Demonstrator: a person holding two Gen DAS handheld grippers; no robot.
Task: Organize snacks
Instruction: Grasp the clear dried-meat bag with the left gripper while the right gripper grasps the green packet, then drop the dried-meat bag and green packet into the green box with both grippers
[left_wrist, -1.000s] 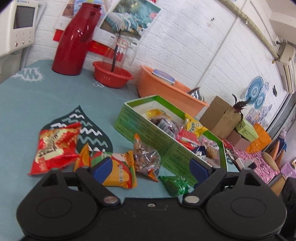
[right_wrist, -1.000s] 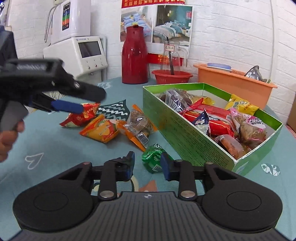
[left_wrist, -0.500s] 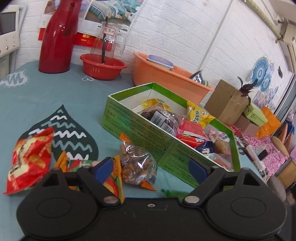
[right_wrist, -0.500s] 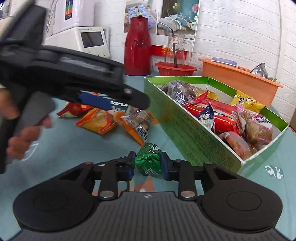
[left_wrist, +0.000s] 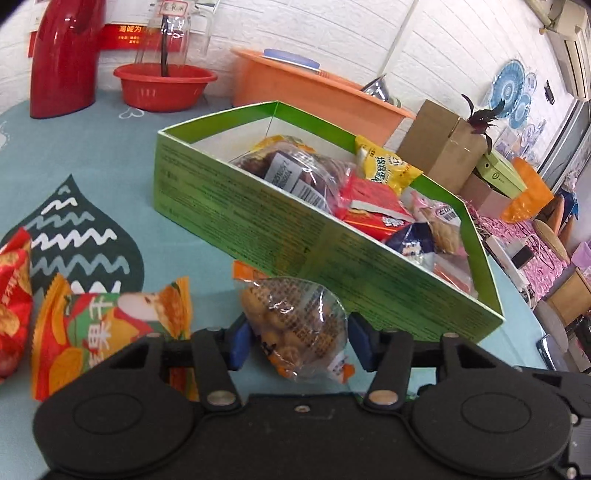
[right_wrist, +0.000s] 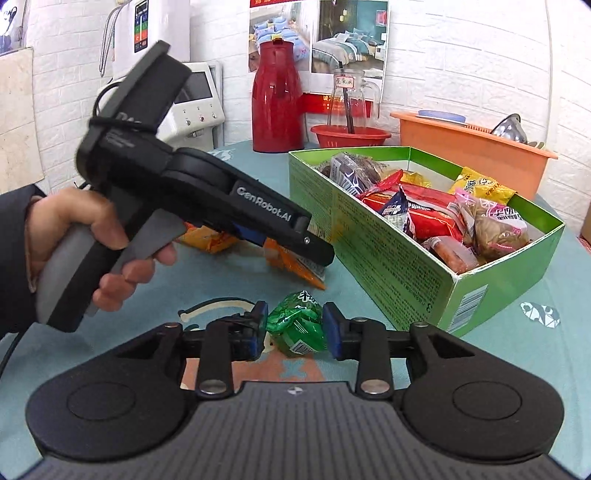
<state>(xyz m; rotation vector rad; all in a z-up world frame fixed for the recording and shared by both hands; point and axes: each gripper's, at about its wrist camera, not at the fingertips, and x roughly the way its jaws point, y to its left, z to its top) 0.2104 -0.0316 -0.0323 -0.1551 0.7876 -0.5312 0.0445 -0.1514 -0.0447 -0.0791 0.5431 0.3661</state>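
A green cardboard box (left_wrist: 280, 225) with several snack packs in it stands on the teal tablecloth; it also shows in the right wrist view (right_wrist: 388, 254). My left gripper (left_wrist: 295, 341) has its blue pads on both sides of a clear bag of brown snacks (left_wrist: 295, 325) that lies on the cloth by the box wall; whether the pads touch the bag I cannot tell. My right gripper (right_wrist: 295, 328) has its pads closely on both sides of a small green candy pack (right_wrist: 297, 326) on the cloth. An orange-and-green fruit snack pack (left_wrist: 107, 325) and a red pack (left_wrist: 11, 295) lie to the left.
A red thermos (left_wrist: 62, 55), a red bowl (left_wrist: 164, 85) holding a glass jar, and an orange tub (left_wrist: 314, 96) stand behind the box. The left gripper and the hand (right_wrist: 92, 236) holding it fill the left of the right wrist view. A white appliance (right_wrist: 195, 107) stands at the back left.
My left gripper moved right and forward, and its jaws narrowed around the clear snack bag. My right gripper stayed around the green candy pack, with the jaws about as wide as before.
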